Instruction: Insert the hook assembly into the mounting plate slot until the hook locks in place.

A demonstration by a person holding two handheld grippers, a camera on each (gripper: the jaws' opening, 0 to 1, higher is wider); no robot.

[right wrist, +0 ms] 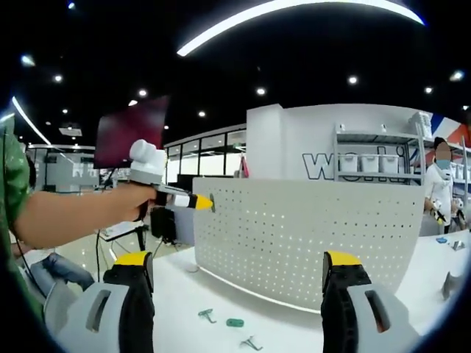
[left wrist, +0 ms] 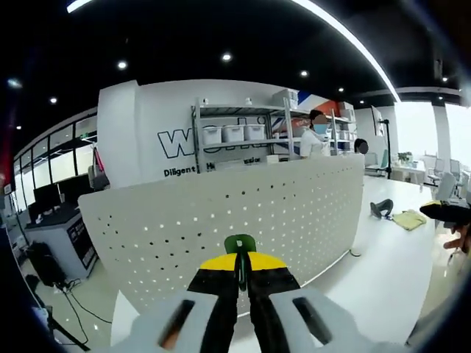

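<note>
While the left claw (left wrist: pixel 241 273) pinches the green hook (left wrist: pixel 240 246) right at the pegboard (left wrist: pixel 221 213), it's not seated yet; right claw (right wrist: pixel 237 271) hangs open, spare hooks (right wrist: pixel 234 322) on the worktop (right wrist: pixel 294 327) at 6 o'clock.

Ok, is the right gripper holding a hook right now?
No. In the right gripper view, the right gripper stands wide open with nothing between its jaws, and the loose hooks lie on the white table below.
</note>
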